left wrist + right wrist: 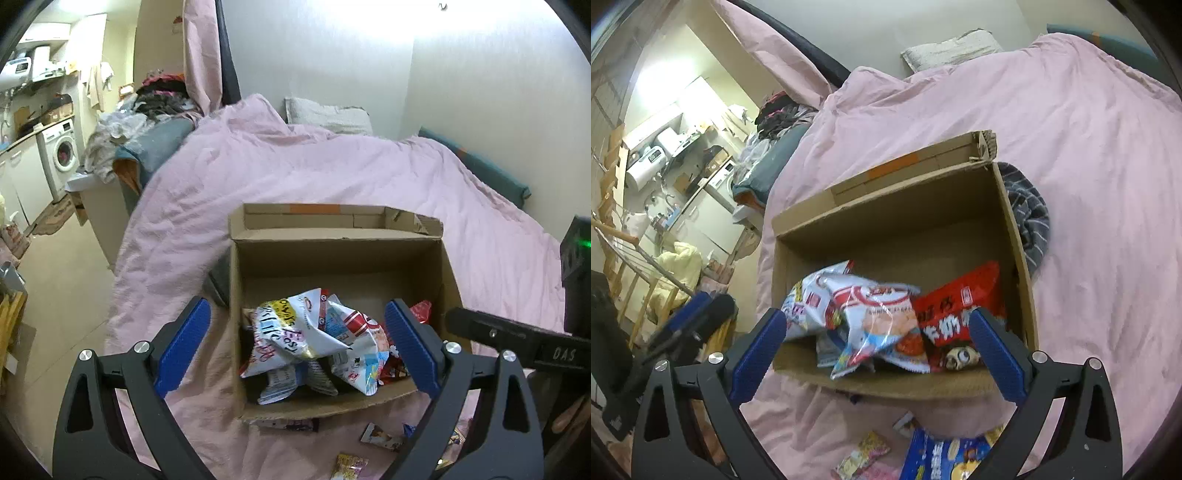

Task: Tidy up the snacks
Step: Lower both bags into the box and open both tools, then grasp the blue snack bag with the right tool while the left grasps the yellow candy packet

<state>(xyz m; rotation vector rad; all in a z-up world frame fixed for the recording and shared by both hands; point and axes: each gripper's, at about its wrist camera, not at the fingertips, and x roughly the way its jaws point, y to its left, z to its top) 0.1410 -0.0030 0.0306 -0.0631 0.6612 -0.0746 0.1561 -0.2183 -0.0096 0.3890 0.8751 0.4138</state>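
An open cardboard box (255, 266) stands on the pink bed cover; it also shows in the right wrist view (1015, 236). Inside lie several snack bags: white crumpled bags (295, 332) (875, 306) and a red bag (960, 299). My left gripper (295, 343) is open and empty above the box's near side. My right gripper (877, 350) is open and empty over the box's front edge. Loose small snack packets (380, 437) (864, 454) and a blue snack bag (945, 458) lie on the cover in front of the box.
The pink bed cover (332, 173) spreads around the box. A striped grey cloth (1027, 214) lies right of the box. A pillow (328, 114) sits at the wall. A washing machine (61, 151) and a clothes pile (155, 96) are at the left.
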